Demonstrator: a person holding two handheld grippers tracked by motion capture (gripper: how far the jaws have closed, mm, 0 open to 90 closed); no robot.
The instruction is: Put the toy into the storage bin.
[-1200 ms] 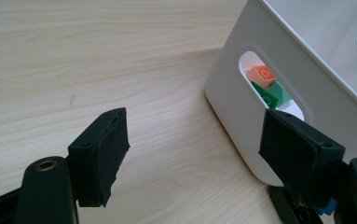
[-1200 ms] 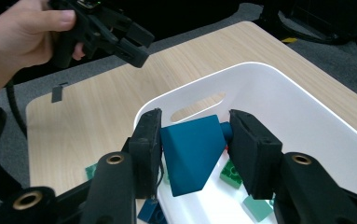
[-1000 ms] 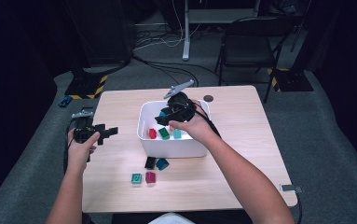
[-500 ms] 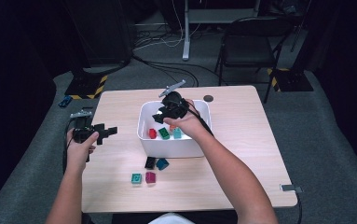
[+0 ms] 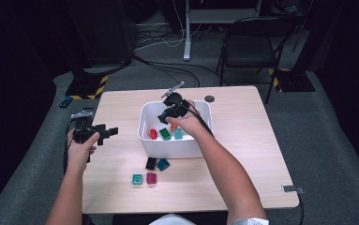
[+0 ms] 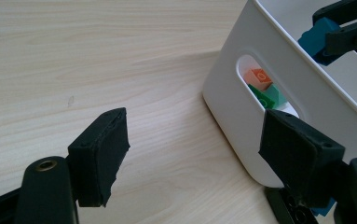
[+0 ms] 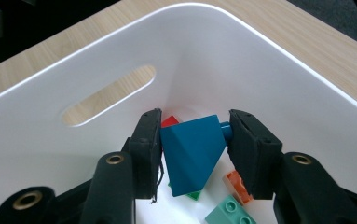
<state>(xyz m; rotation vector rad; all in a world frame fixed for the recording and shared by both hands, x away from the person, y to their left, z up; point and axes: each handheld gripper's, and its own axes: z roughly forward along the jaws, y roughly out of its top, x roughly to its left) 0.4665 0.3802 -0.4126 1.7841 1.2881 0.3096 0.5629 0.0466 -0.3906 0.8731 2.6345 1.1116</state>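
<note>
Across the wooden table [image 5: 243, 154], a dark-blue brick [image 7: 192, 151] is being pinched by the right gripper [image 7: 195, 149] over the white bin [image 5: 144, 136], several bricks already inside, four loose bricks [image 5: 151, 171] being left near the front edge, the left gripper [image 6: 190, 158] being held spread.

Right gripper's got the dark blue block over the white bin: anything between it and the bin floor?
Only loose blocks. The dark blue block hangs inside the white bin, clamped in the right gripper; a green block and an orange block lie on the floor beneath.

The blue brick [image 7: 192, 151] hides most of the red brick [image 7: 169, 121] behind it.
</note>
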